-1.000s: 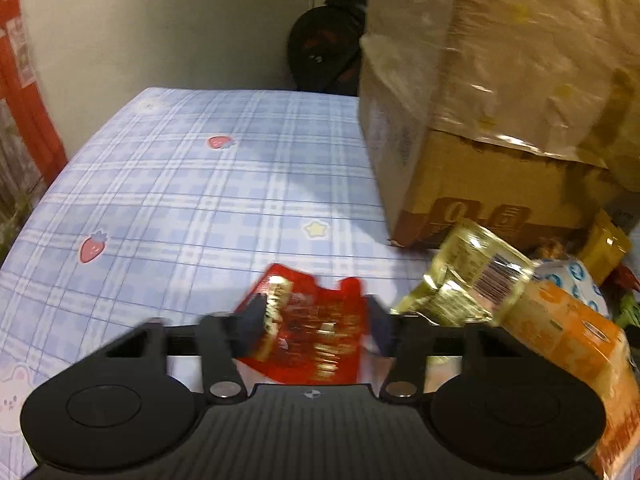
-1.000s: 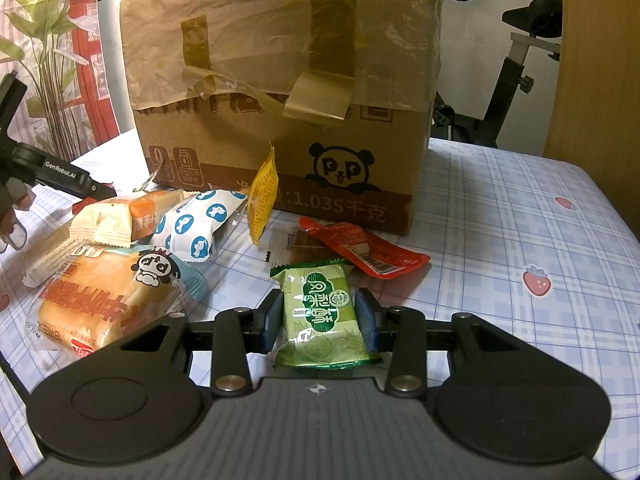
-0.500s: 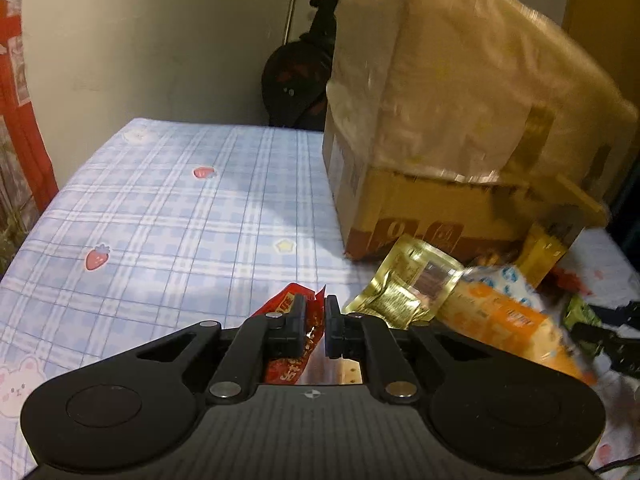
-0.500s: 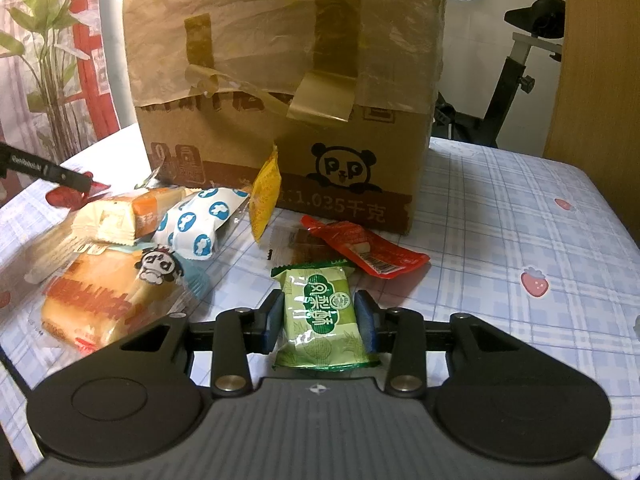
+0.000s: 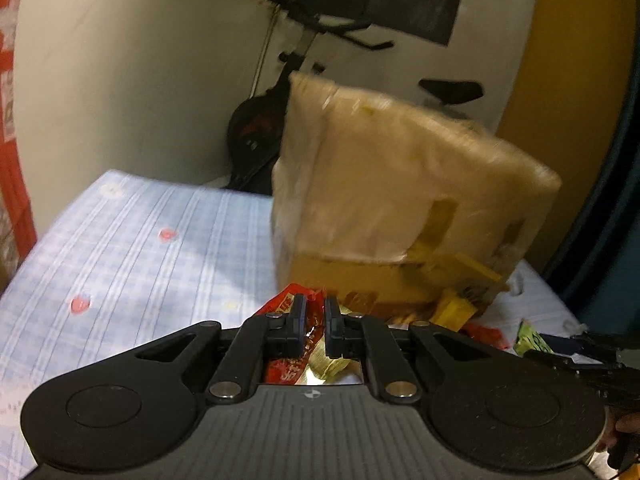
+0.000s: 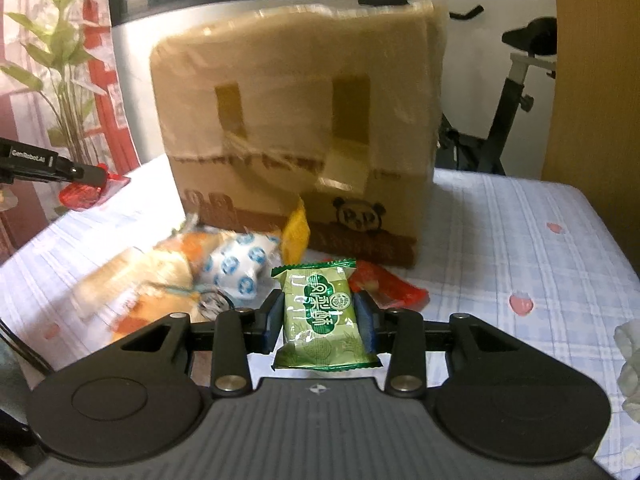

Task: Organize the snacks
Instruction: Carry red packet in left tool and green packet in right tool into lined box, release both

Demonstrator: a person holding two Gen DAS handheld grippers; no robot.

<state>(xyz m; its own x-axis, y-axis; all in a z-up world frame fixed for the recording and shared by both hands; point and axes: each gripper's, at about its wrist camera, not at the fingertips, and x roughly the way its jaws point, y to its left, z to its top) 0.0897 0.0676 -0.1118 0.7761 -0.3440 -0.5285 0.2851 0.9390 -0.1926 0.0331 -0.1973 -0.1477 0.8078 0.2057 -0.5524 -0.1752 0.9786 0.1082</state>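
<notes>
Both tongs are loaded. Left tongs (image 5: 315,326) are pressed nearly together, pinching a crumpled red packet (image 5: 298,336), which in the right wrist view hangs clear of the tabletop (image 6: 520,224) to the left of the cardboard box (image 6: 304,120). Right tongs (image 6: 320,320) stand partly apart, clamped on the two long edges of a green packet (image 6: 320,312), held in front of the box. The box, wrapped in film and taped, stands at the middle of the checked tabletop, and all else is told from it. Against its front face lie the remaining snacks: a yellow sachet (image 6: 297,234) leaning on the cardboard, a blue-dotted white packet (image 6: 240,266) and orange bread packets (image 6: 160,280) to the front left, and a red stick packet (image 6: 390,286) at the front right.

Judged from this, the step in hand is carrying two picked snacks off to their sorting places. The next move calls for a firm grip while travelling and a set-down spot away from the loose pile; the slippery green wrapper could slide out.
</notes>
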